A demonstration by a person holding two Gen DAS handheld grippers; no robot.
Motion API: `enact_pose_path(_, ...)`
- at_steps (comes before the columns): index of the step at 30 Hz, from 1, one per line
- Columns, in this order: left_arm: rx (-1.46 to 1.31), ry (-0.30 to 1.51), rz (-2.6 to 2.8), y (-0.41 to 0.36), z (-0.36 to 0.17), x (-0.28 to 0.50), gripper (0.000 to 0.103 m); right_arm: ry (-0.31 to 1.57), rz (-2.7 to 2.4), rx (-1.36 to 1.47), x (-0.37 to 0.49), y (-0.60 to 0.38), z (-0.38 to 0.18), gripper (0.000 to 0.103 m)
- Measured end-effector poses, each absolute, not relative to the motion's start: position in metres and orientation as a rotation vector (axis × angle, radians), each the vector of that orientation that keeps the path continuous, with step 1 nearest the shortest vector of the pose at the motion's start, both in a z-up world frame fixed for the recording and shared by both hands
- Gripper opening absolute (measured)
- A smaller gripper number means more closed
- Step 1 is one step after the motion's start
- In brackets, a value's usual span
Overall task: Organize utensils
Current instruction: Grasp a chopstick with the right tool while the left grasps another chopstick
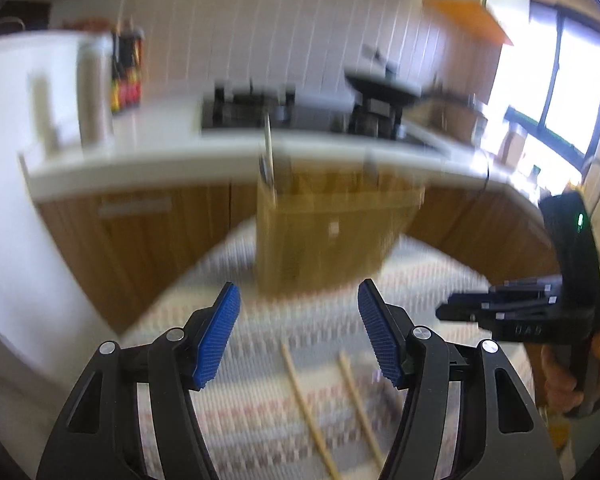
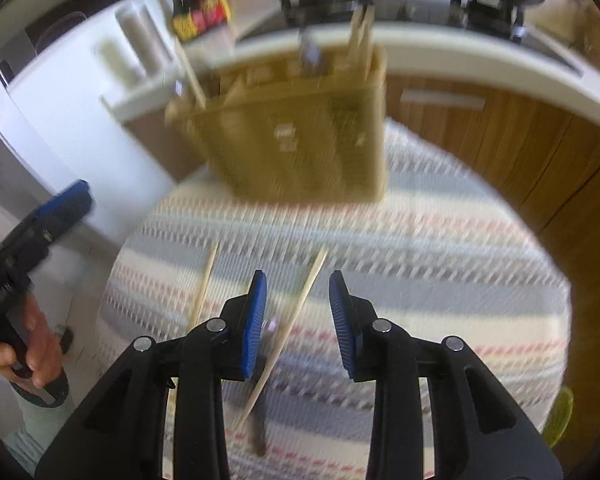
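Observation:
A wooden utensil holder [image 1: 324,232] [image 2: 300,136] stands at the far side of a round table with a striped cloth [image 2: 440,280]. A few sticks and a dark utensil stand in its compartments. Two loose chopsticks lie on the cloth: one [image 1: 304,404] [image 2: 204,284] to the left, the other [image 1: 360,400] [image 2: 300,304] to the right. My left gripper [image 1: 298,292] hovers open above them with nothing between its pads. My right gripper [image 2: 298,280] is open too, and the right-hand chopstick runs on the cloth below its jaws. Each view shows the other gripper [image 1: 500,312] [image 2: 40,224] in a hand. Everything is motion-blurred.
Behind the table runs a white counter [image 1: 180,160] with a stove [image 1: 252,108], a pan [image 1: 380,84] and bottles [image 1: 126,72], over wooden cabinets [image 2: 500,140]. A white appliance [image 1: 28,120] stands at left. A blurred dark object [image 2: 258,432] lies on the cloth under the right gripper.

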State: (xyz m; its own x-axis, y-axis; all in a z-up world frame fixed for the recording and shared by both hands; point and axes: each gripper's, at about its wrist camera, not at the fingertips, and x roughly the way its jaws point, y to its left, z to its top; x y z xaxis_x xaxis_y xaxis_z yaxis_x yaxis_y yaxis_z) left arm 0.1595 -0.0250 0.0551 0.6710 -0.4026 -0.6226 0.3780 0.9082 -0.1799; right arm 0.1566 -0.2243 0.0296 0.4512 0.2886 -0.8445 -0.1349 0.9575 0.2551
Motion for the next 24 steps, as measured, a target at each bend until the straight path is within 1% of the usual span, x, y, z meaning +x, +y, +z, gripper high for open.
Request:
enact_pose_path(4, 0.008, 0.905, -0.459, -0.032, 0.014, 0.169, 0.058, 1.187, 0.259, 0.216, 0.162, -0.215, 0.001, 0.030)
enact_pose_path(7, 0.063, 0.999, -0.447, -0.038, -0.015, 0.174, 0.056, 1.247, 0.241, 0.241, 0.170, -0.213, -0.016, 0.030)
enact_pose_path(9, 0.098, 1.049, -0.444, -0.042, -0.029, 0.177, 0.052, 1.283, 0.229, 0.257, 0.175, -0.210, -0.027, 0.029)
enact_pose_path(10, 0.115, 1.070, -0.442, -0.044, -0.036, 0.178, 0.049, 1.298, 0.221, 0.262, 0.177, -0.209, -0.032, 0.029)
enact_pose_path(14, 0.153, 1.102, -0.438, -0.051, -0.052, 0.182, 0.046, 1.315, 0.178, 0.234, 0.186, -0.201, -0.043, 0.029)
enact_pose_path(17, 0.179, 1.112, -0.439, -0.058, -0.058, 0.183, 0.044, 1.322, 0.169, 0.184, 0.188, -0.190, -0.047, 0.021)
enact_pose_path(18, 0.190, 1.116, -0.436, -0.060, -0.060, 0.184, 0.043, 1.326, 0.168, 0.172, 0.189, -0.185, -0.049, 0.020)
enact_pose_path(20, 0.216, 1.127, -0.428, -0.065, -0.062, 0.184, 0.038, 1.339, 0.167, 0.131, 0.188, -0.175, -0.053, 0.018)
enact_pose_path(22, 0.245, 1.122, -0.419, -0.069, -0.062, 0.184, 0.037, 1.325, 0.158, 0.059, 0.185, -0.163, -0.052, 0.017)
enact_pose_path(24, 0.273, 1.120, -0.415, -0.072, -0.063, 0.183, 0.037, 1.321, 0.154, 0.007, 0.181, -0.155, -0.053, 0.013)
